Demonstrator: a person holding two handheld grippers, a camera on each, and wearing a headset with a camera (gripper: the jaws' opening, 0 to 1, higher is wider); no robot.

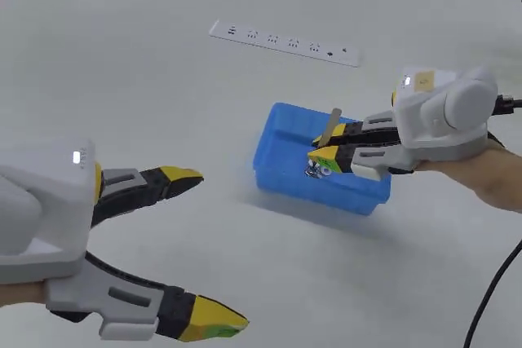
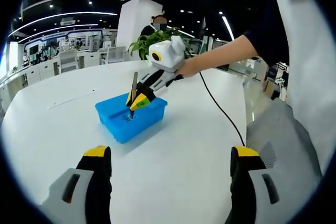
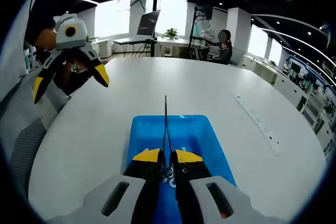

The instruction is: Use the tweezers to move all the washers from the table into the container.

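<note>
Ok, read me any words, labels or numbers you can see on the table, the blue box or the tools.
No text here can be read.
Long white plastic power strip: small dark marks beside its sockets, too small to read.
Pale yellow sticker on the right tool: blurred.
Thin metal tweezers: no marks seen.
Blue rectangular plastic container: no label seen.
</note>
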